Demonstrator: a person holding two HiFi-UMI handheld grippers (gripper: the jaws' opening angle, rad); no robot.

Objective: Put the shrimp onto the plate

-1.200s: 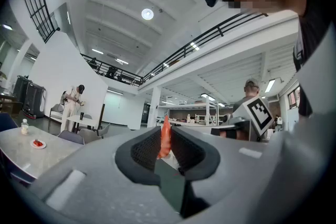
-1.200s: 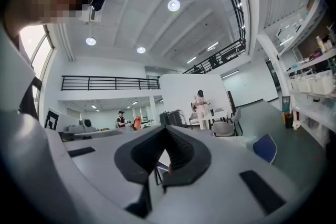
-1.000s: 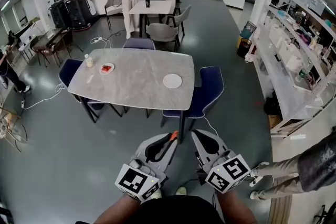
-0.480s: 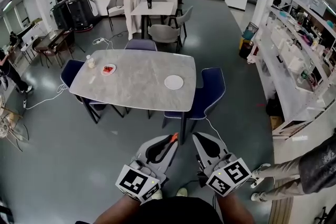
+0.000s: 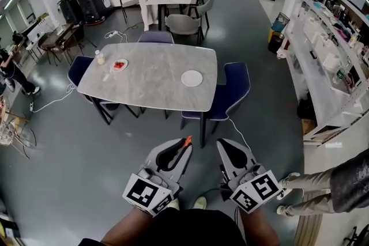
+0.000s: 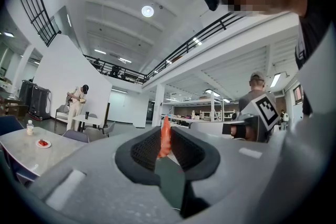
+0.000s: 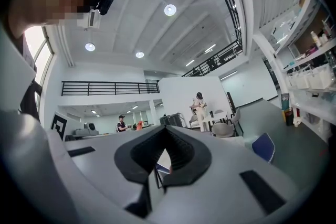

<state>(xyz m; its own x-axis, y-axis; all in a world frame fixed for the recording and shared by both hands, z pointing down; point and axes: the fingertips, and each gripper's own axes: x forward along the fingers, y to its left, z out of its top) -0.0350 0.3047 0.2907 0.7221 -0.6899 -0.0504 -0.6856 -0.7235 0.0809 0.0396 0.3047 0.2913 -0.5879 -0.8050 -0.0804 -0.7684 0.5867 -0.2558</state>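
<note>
Well short of the grey table, over the bare floor, the left gripper is clenching the shrimp between its ribbed pads. The orange body is standing upright, with its tip poking out past the jaw ends. Beside it, just as far from the table, the right gripper is riding with its jaws pressed together and nothing between them. The white plate is lying empty on the table's right half, toward its near edge. A smaller dish with red pieces and a small bottle are sitting at the table's far left end. The shrimp is looking light and thin, and it is probably soft or slick, so it is likely calling for only a mild squeeze. The hold across the middle of its body is suiting it, since a pinch at the narrow tail would probably be letting it pivot or slip. Being so light, it may be clinging to a pad when let go over the plate.
</note>
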